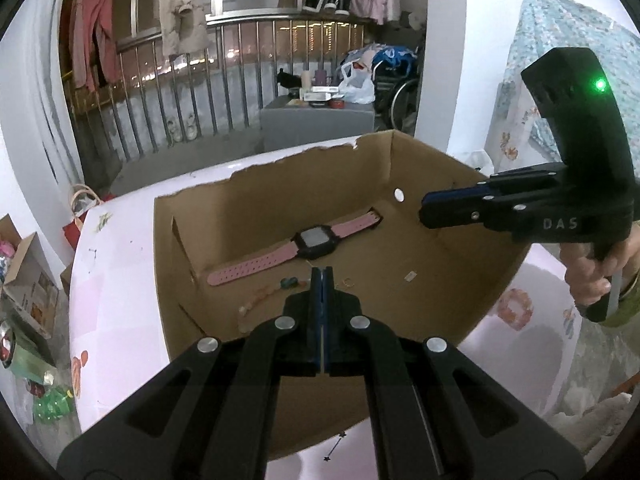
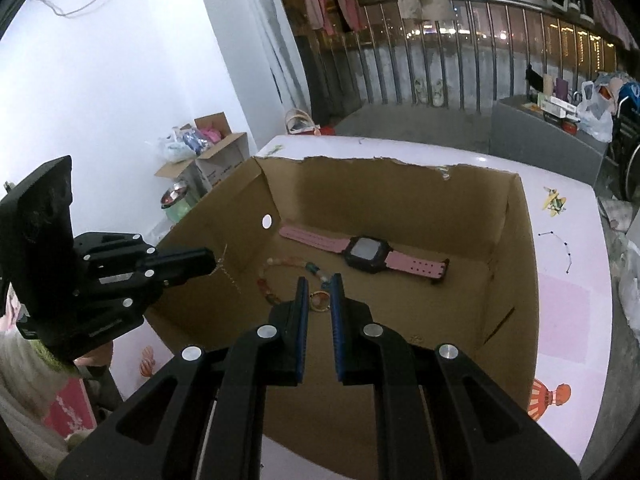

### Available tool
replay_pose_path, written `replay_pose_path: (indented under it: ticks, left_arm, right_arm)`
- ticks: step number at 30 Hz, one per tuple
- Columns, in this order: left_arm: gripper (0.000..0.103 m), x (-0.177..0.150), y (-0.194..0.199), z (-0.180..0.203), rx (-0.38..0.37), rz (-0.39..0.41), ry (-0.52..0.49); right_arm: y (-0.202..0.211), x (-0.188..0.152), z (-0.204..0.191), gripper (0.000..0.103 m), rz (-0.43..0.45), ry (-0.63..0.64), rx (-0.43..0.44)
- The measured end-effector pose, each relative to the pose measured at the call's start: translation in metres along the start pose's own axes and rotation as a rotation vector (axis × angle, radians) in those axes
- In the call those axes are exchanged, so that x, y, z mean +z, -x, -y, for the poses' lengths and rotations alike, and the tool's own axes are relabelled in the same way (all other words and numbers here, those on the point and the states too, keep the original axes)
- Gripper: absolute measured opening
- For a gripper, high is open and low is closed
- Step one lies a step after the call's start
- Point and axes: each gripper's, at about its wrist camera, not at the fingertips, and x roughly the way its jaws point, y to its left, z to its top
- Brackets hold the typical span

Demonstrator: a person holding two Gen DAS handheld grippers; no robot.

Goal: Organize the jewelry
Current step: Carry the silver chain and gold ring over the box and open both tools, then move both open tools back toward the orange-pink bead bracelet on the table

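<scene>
From the left wrist, the left gripper (image 1: pixel 322 276) has its blue pads pressed together above the floor of the cardboard box (image 1: pixel 460 280) — nothing shows between them from this side. Inside the box lie the pink watch (image 1: pixel 308 246), face up, a faint bead bracelet (image 1: pixel 260 300) nearer the camera and a small ring (image 1: pixel 349 282) just right of the fingertips. The right gripper (image 1: pixel 424 210) reaches in over the box's right wall, held by a hand (image 1: pixel 592 272); its jaw gap cannot be told from this side.

From the right wrist, the right gripper (image 2: pixel 319 292) stands slightly apart, clamped on a gold ring (image 2: pixel 319 300) with a pale centre. Below lie the bead bracelet (image 2: pixel 276 276) and the pink watch (image 2: pixel 368 256) on the box (image 2: pixel 516 264) floor. The left gripper (image 2: pixel 212 266) comes in over the left wall, shut on a thin chain (image 2: pixel 229 270) that dangles from its tip.

By my reading the job is well along: watch and bracelet are already in the box, while the ring and chain hang over it — still to be released. No loose jewelry shows on the table (image 2: pixel 568 300).
</scene>
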Motion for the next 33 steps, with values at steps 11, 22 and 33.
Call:
replay_pose_path:
  ticks: [11,22,33]
  left_arm:
    - [0.023,-0.002,0.011,-0.011,0.024,0.023,0.041]
    - [0.033,-0.005,0.061,-0.001,0.046,0.139,0.061]
    - [0.034,-0.041,0.107,0.05,-0.053,0.191,0.04]
  right_arm:
    - [0.024,0.004,0.019,0.02,0.068,-0.073,-0.013]
    - [0.114,-0.016,0.025,0.026,0.256,-0.11,-0.126]
    - [0.132,-0.115,0.052,0.026,0.105,-0.319,-0.209]
